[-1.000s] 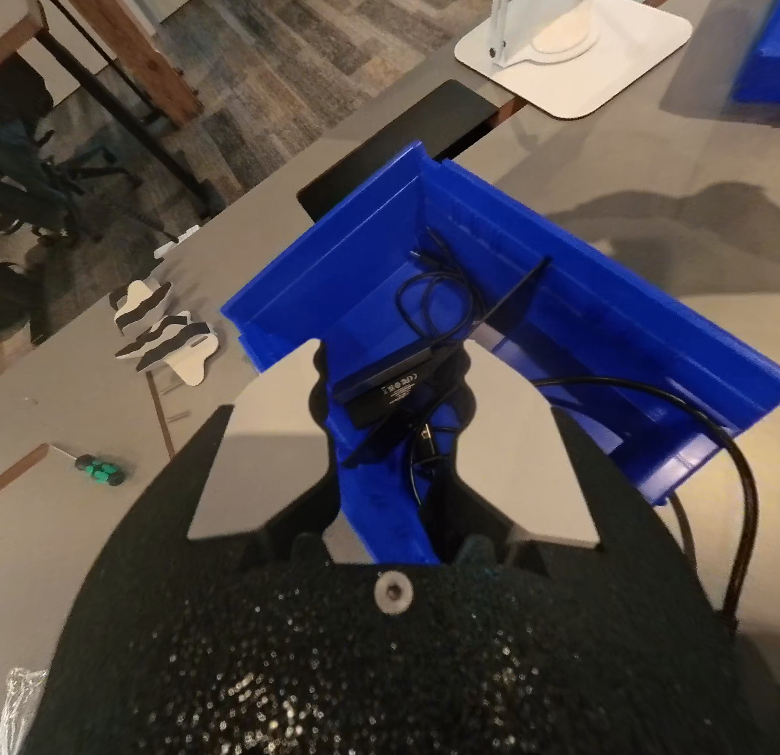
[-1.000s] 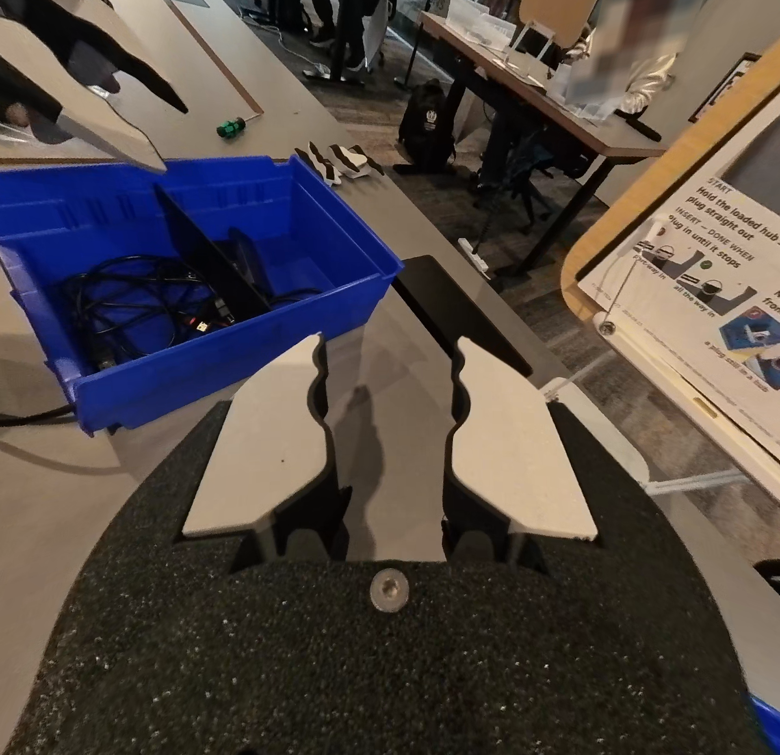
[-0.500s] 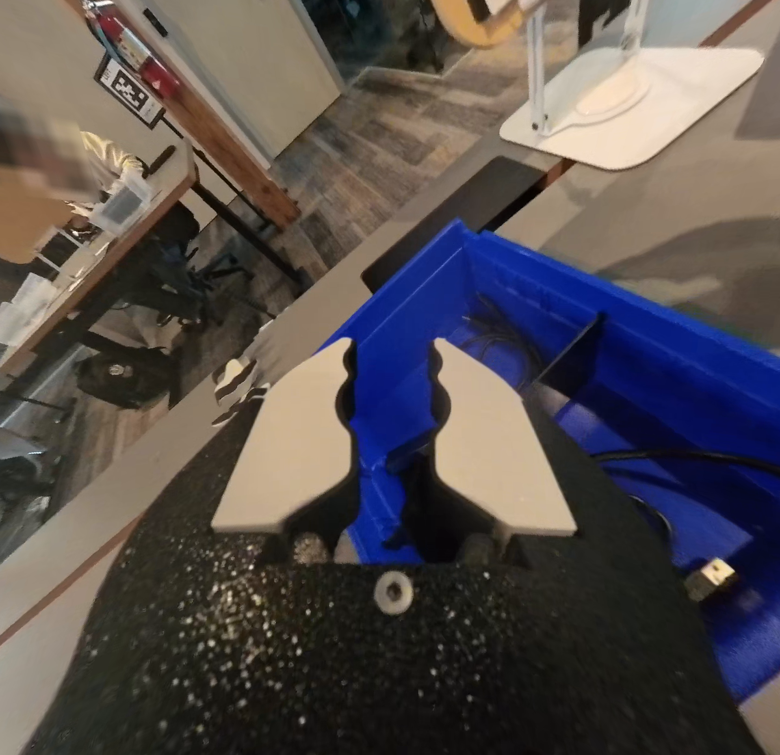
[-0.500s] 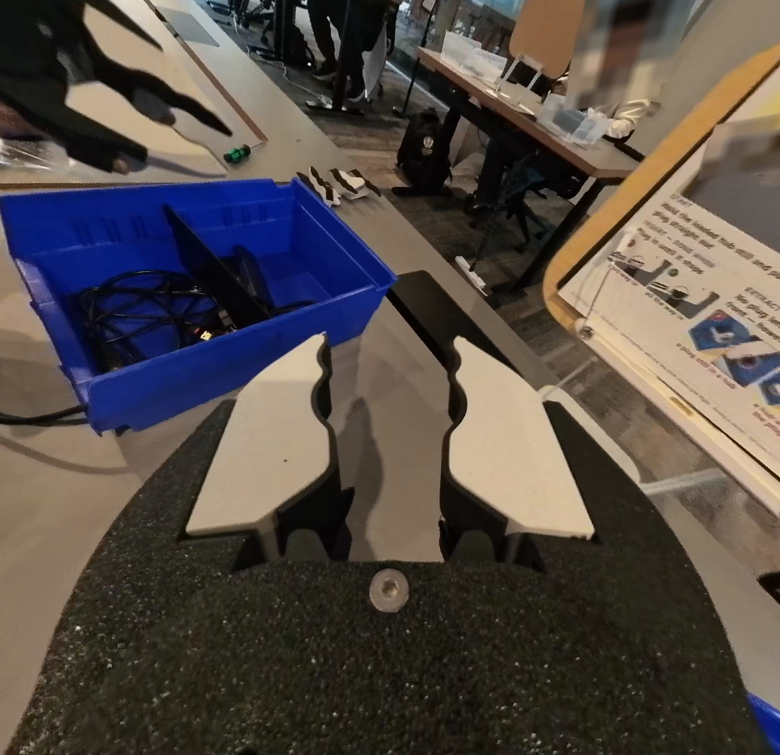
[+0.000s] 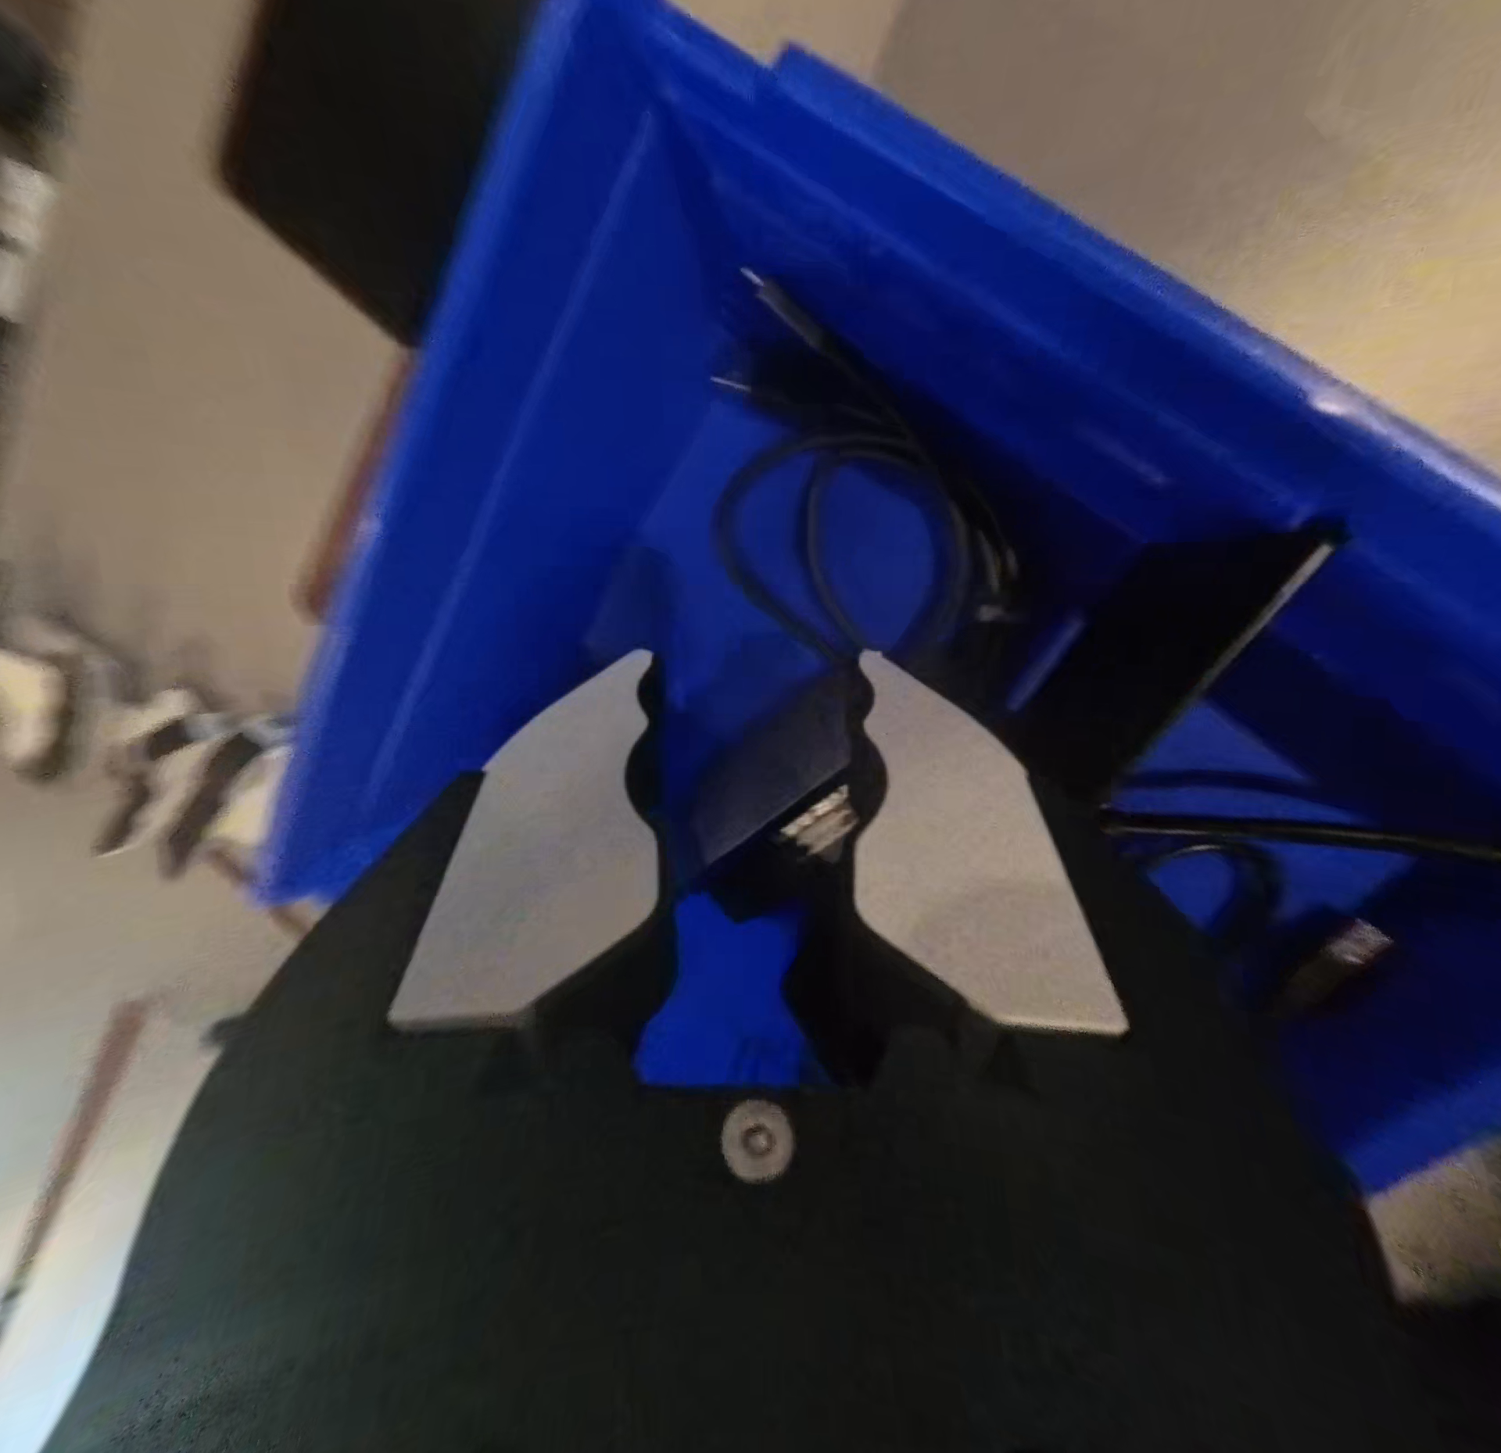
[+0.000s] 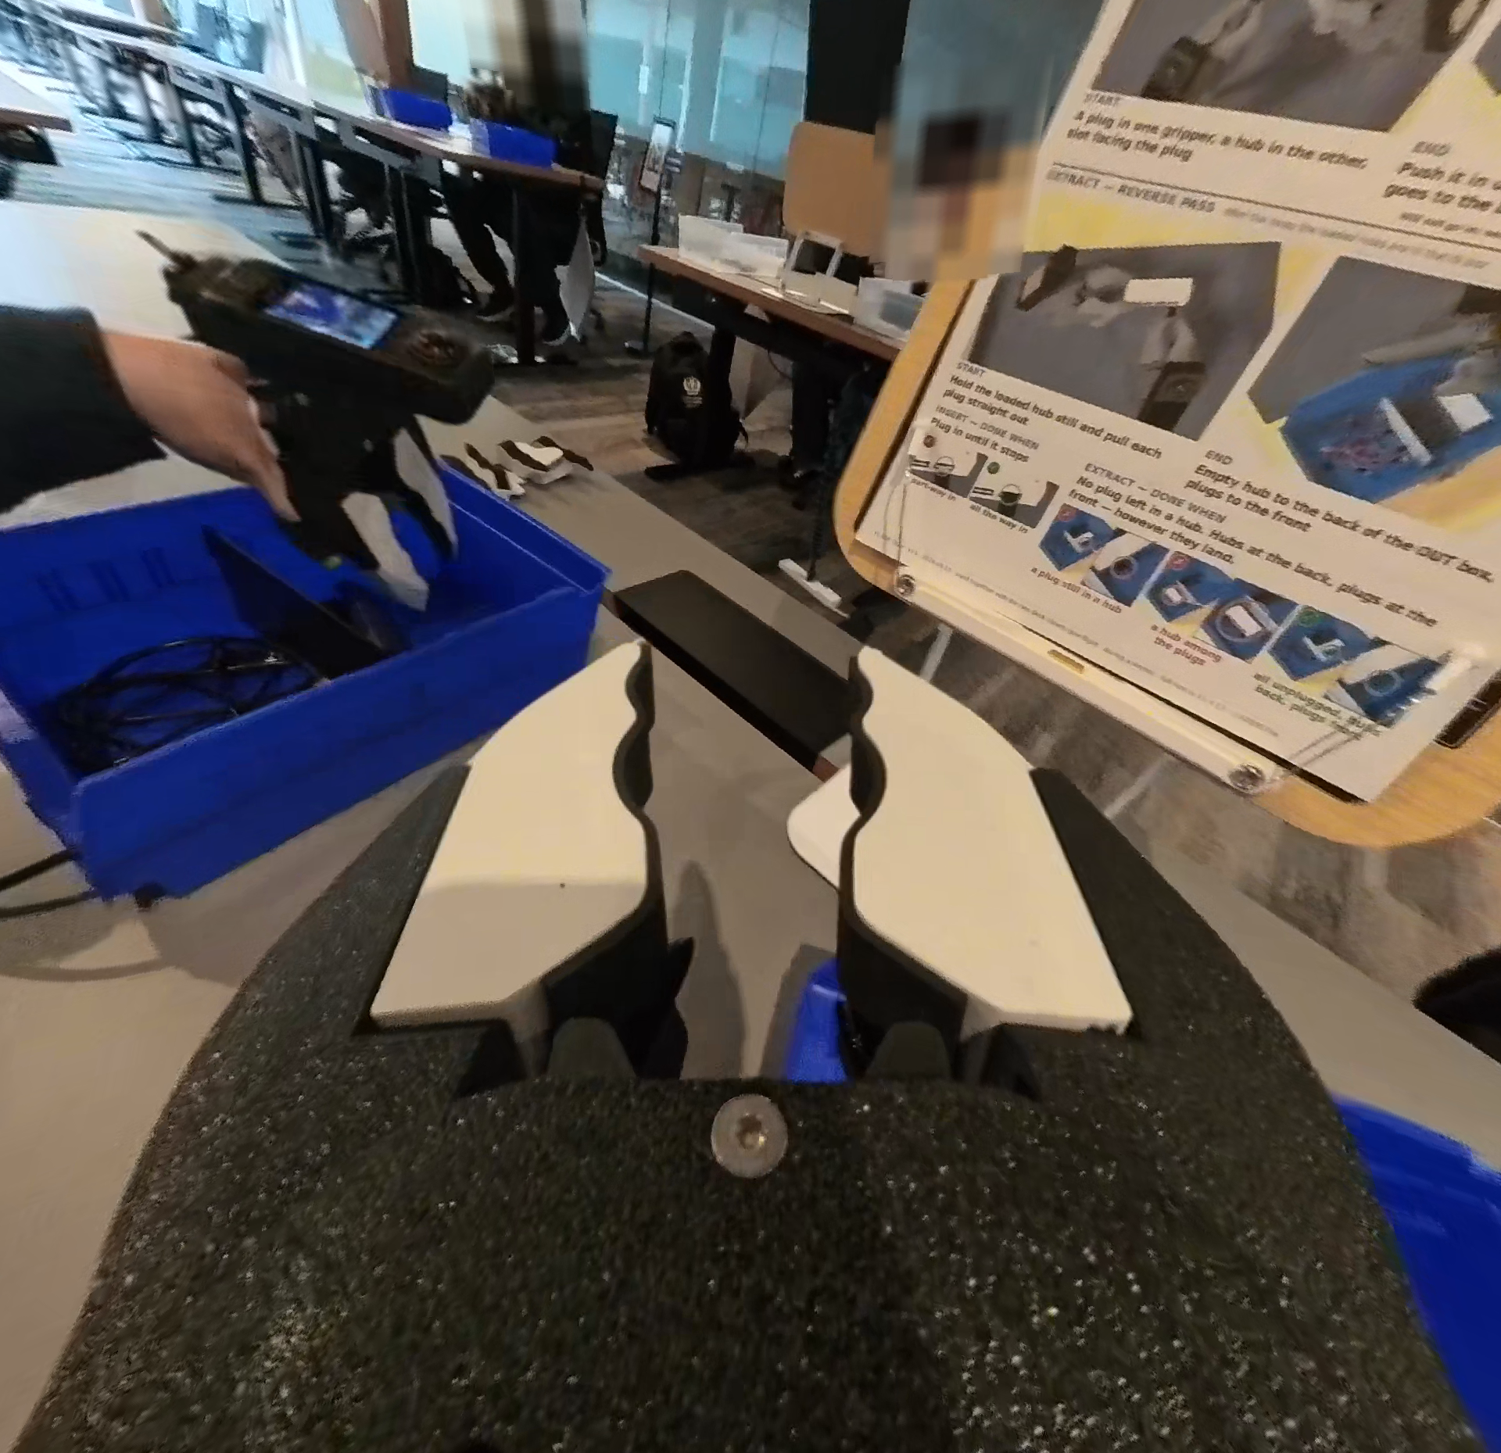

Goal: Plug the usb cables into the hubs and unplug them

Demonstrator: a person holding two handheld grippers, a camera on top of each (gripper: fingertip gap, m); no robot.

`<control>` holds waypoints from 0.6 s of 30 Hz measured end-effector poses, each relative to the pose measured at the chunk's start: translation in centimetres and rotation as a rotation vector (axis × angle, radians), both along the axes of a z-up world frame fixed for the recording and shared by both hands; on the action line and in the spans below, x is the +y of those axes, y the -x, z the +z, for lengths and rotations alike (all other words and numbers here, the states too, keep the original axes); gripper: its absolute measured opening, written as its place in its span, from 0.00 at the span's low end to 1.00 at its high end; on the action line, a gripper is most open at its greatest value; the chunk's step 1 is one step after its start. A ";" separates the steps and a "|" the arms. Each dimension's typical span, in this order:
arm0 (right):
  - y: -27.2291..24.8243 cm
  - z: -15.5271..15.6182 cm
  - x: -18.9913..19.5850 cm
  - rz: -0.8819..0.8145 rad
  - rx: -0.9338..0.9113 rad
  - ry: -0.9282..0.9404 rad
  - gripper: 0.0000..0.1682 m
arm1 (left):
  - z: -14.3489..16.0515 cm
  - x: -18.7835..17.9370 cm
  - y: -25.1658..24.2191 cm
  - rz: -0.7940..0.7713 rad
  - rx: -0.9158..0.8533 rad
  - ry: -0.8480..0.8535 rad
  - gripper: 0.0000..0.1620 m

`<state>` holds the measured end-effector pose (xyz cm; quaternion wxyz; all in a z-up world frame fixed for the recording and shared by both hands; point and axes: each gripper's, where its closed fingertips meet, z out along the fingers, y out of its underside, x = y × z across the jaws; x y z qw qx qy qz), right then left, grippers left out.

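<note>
Hub first: where does it sit?

Right between the fingers of the left gripper, a dark flat block lying on the floor of the blue bin.

Is the gripper closed on it?

I cannot tell. The fingers stand a little apart with the hub in the gap, and the far end of the hub meets the right finger, but the left wrist view is too blurred to show a pinch.

What lies beyond the fingertips?

A loose coil of black cable, in the same compartment. Ahead and to the right, a black divider stands upright across the bin.

And from the other camera?

A hand holds the left gripper tipped down into the bin's far compartment (the one behind the divider), while more black cables fill the near compartment.

The right gripper?

Jaws wide apart, nothing between them, above the grey table. The bin sits ahead and to its left, well apart. A black panel in the tabletop lies just past its fingertips, and a printed board stands ahead to its right.
</note>
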<state>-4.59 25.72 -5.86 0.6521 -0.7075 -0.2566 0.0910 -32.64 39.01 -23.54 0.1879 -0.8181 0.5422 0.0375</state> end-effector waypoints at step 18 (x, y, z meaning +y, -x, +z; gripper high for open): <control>-23.5 -7.3 -8.9 -0.822 0.127 0.420 0.43 | -1.9 -0.8 0.7 0.032 0.003 0.137 0.26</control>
